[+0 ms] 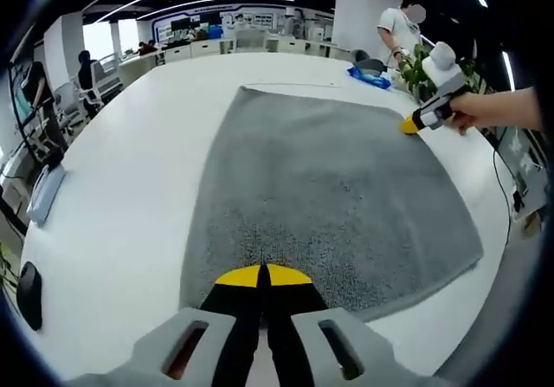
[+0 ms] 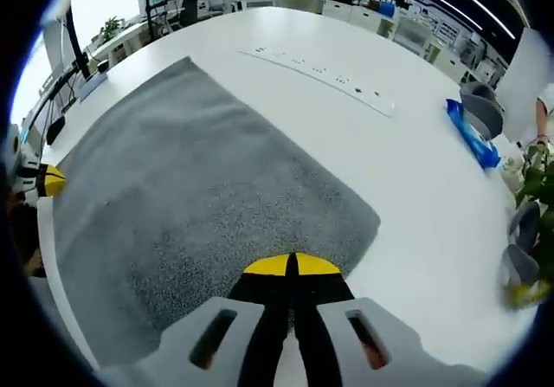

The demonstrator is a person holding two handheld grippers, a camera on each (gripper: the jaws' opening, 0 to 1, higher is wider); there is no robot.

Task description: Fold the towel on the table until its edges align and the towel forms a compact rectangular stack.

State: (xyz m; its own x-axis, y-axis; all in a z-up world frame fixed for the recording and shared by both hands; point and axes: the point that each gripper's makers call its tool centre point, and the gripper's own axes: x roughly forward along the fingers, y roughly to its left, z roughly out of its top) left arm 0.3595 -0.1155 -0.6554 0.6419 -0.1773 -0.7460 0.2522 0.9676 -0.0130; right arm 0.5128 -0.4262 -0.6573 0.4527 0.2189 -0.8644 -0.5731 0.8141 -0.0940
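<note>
Towel lying flat, unfolded, on the white bench.
Grey towel is spreading over the bench near its front edge; left tongs are resting closed at one towel edge, right tongs closed at the opposite edge, neither visibly pinching cloth.

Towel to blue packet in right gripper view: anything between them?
Bare white table lies between the grey towel and the blue packet, crossed by a thin strip of small markings, in the right gripper view.
</note>
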